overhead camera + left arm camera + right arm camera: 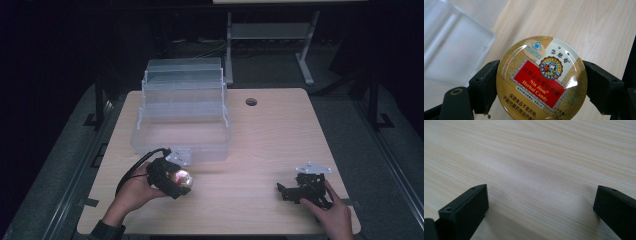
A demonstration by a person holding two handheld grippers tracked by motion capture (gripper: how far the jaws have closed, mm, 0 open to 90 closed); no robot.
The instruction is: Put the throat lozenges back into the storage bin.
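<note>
A round gold and red candy tin (541,80), labelled Nin Jiom Herbal Candy, sits clamped between the two black jaws of my left gripper (541,87). In the high view that left gripper (172,180) holds the tin (182,178) just above the table, in front of the clear plastic box (182,120). My right gripper (286,191) rests low near the table's front right, a hand behind it. In the right gripper view its jaws stand wide apart over bare wood (536,170), and the right gripper (540,207) holds nothing.
The clear tiered organiser box stands open at the table's back left, with a latch (181,156) on its front wall; a corner of it (451,47) shows in the left gripper view. A cable hole (251,102) lies at the back. A white desk frame (270,35) stands beyond the table.
</note>
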